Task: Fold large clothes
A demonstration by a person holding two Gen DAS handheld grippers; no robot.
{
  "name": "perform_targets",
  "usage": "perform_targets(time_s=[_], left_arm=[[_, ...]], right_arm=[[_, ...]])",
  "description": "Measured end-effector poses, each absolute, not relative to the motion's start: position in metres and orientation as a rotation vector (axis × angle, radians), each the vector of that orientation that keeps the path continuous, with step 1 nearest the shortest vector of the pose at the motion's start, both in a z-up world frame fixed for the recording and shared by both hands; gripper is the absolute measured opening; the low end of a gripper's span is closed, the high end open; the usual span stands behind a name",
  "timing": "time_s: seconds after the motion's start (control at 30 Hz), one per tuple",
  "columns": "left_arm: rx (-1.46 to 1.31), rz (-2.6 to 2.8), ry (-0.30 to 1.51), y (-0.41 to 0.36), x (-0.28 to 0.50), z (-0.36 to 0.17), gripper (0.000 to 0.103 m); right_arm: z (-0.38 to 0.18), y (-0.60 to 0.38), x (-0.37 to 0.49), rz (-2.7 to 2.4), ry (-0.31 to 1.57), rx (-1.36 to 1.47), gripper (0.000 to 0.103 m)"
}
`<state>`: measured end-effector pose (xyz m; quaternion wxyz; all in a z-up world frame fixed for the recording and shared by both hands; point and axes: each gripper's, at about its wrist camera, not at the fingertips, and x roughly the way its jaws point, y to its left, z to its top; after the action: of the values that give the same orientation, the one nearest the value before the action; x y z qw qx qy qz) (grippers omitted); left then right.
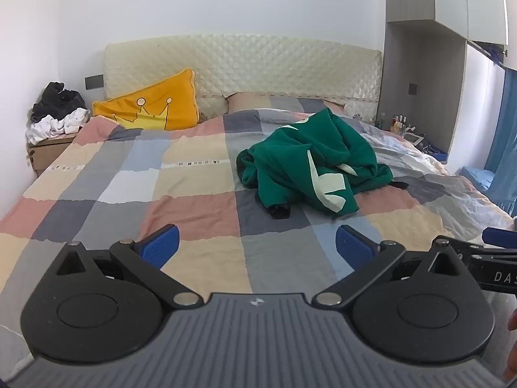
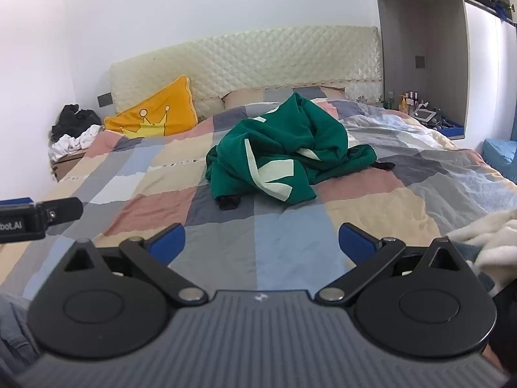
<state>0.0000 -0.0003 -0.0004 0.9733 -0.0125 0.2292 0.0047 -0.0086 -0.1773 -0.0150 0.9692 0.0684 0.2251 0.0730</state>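
A crumpled green garment (image 1: 310,161) (image 2: 284,155) with pale stripes lies in a heap on the checked bedspread (image 1: 194,194) (image 2: 290,245), toward the bed's right half. A dark cuff pokes out at its near edge. My left gripper (image 1: 257,245) hovers over the bed's near end, jaws wide open, nothing between the blue pads (image 1: 161,247). My right gripper (image 2: 261,242) is beside it, also wide open and empty, well short of the garment. Each gripper shows at the edge of the other's view.
A yellow crown cushion (image 1: 152,105) (image 2: 155,113) leans on the quilted headboard (image 1: 242,64). Dark and white clothes (image 1: 58,110) pile on a box at the left. A niche with bottles (image 2: 416,103) is at the right. A white fleece (image 2: 484,239) lies near right.
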Motion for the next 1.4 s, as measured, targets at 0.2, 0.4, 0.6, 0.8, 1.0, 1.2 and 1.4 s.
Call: perform_targets(time_s=[0.2, 0.4, 0.6, 0.8, 1.0, 1.2, 1.4], left_arm=[[-0.028, 0.004, 0.461, 0.004, 0.0009, 0.0002, 0.103], [-0.003, -0.01, 0.445, 0.0031, -0.0021, 0.0009, 0.103], [-0.011, -0.007, 0.447, 0.005, -0.0026, -0.0005, 0.103], [-0.006, -0.01, 0.452, 0.0039, -0.0011, -0.0017, 0.103], [-0.002, -0.009, 0.449, 0.0028, -0.0006, -0.0003, 0.103], [-0.004, -0.005, 0.45, 0.0038, -0.0001, 0.0021, 0.103], [-0.003, -0.005, 0.45, 0.0037, 0.0004, 0.0029, 0.103]], right_arm=[[-0.0152, -0.1778, -0.0085, 0.149, 0.451, 0.133, 0.103], [-0.0154, -0.1806, -0.0051, 0.133, 0.445, 0.151, 0.103], [-0.0117, -0.1749, -0.0096, 0.141, 0.453, 0.126, 0.103], [-0.0131, -0.174, -0.0086, 0.136, 0.449, 0.131, 0.103], [-0.0139, -0.174, -0.0087, 0.134, 0.448, 0.13, 0.103], [-0.0134, -0.1738, -0.0089, 0.134, 0.446, 0.13, 0.103], [-0.0127, -0.174, -0.0088, 0.133, 0.443, 0.13, 0.103]])
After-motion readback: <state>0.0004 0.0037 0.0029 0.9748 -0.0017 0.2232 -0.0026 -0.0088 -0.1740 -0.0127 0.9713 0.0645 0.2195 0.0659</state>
